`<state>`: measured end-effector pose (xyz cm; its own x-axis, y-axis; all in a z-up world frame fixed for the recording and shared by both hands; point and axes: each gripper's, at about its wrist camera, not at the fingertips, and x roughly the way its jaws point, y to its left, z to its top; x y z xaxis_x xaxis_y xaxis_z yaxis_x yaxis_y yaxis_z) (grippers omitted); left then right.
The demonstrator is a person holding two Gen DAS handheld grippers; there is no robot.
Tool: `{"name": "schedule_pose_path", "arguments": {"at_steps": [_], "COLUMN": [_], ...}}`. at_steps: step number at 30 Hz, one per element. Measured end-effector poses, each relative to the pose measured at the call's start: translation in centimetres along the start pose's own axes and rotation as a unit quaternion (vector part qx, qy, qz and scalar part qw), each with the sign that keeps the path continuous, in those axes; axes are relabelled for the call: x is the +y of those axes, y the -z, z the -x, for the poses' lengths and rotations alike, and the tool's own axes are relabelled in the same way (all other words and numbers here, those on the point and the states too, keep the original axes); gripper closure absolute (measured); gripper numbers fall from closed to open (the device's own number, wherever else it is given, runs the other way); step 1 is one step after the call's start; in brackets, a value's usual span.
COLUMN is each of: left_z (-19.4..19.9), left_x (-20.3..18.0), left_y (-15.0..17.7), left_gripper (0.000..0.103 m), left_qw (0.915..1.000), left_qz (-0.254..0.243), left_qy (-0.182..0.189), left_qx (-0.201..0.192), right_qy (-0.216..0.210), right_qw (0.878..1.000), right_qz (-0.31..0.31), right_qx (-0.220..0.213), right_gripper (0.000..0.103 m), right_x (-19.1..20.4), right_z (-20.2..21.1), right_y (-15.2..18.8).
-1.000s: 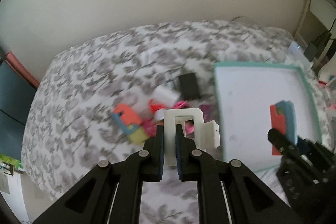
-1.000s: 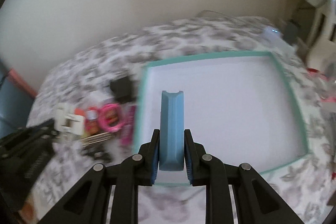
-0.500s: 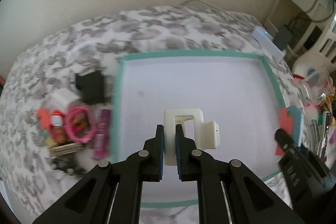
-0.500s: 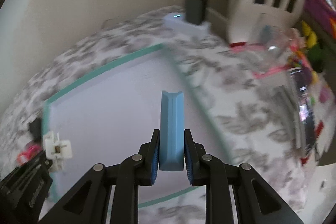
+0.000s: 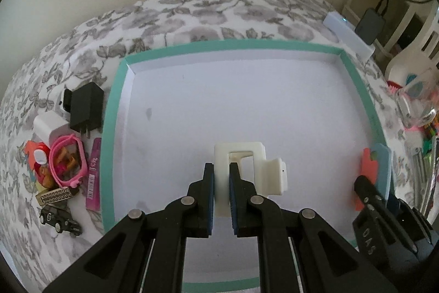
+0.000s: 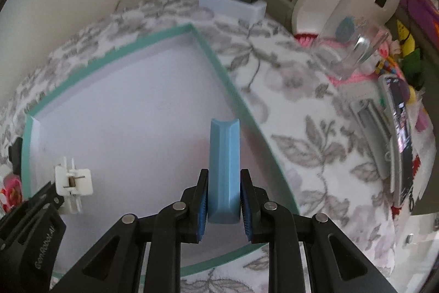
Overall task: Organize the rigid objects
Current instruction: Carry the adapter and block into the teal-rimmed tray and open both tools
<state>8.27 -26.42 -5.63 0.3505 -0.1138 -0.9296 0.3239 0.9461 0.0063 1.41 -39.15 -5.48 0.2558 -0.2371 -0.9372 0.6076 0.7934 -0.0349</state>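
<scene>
Two handheld grippers hang over a shallow white tray with a teal rim (image 5: pixel 109 128) on a floral bedspread (image 5: pixel 192 15). The left gripper (image 5: pixel 221 177) clamps a cream plastic bracket (image 5: pixel 255 155); the right gripper (image 6: pixel 222 188) pinches a blue foam block with an orange face (image 6: pixel 223 155) near the tray's right edge. Judged mid-delivery: next, each piece wants lowering onto the tray floor before release, while small clutter (image 5: pixel 65 164) waits outside the left rim.
</scene>
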Motion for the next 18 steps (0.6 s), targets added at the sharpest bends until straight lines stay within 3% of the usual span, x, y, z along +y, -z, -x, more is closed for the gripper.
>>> {"name": "schedule_pose_path", "arguments": {"at_steps": [10,12,14,16,18], "left_z": [-0.21,-0.23,-0.24,-0.21,-0.05], "left_x": [-0.39,-0.28,-0.22,0.07,0.29], "left_y": [0.33,0.28,0.26,0.22,0.14], "left_gripper": [0.092,0.082,0.042,0.030,0.030], "left_qw": [0.9999,0.9999,1.0000,1.0000,1.0000], "left_qz": [-0.012,-0.011,-0.009,0.000,0.006], "left_qy": [-0.003,0.000,-0.002,0.004,0.007], "left_qx": [-0.003,-0.001,0.002,0.004,0.005], "right_qy": [0.002,0.007,0.017,0.022,0.024], "right_qw": [1.000,1.000,1.000,1.000,0.999], "right_qz": [0.003,0.004,0.013,0.019,0.020], "right_qx": [-0.002,-0.003,-0.005,-0.006,-0.006], "right_gripper": [0.080,0.079,0.078,0.078,0.075], "right_x": [-0.25,-0.22,0.06,0.22,0.25], "right_z": [-0.01,0.03,0.11,0.12,0.12], "right_y": [-0.10,-0.15,-0.21,-0.27,-0.29]}}
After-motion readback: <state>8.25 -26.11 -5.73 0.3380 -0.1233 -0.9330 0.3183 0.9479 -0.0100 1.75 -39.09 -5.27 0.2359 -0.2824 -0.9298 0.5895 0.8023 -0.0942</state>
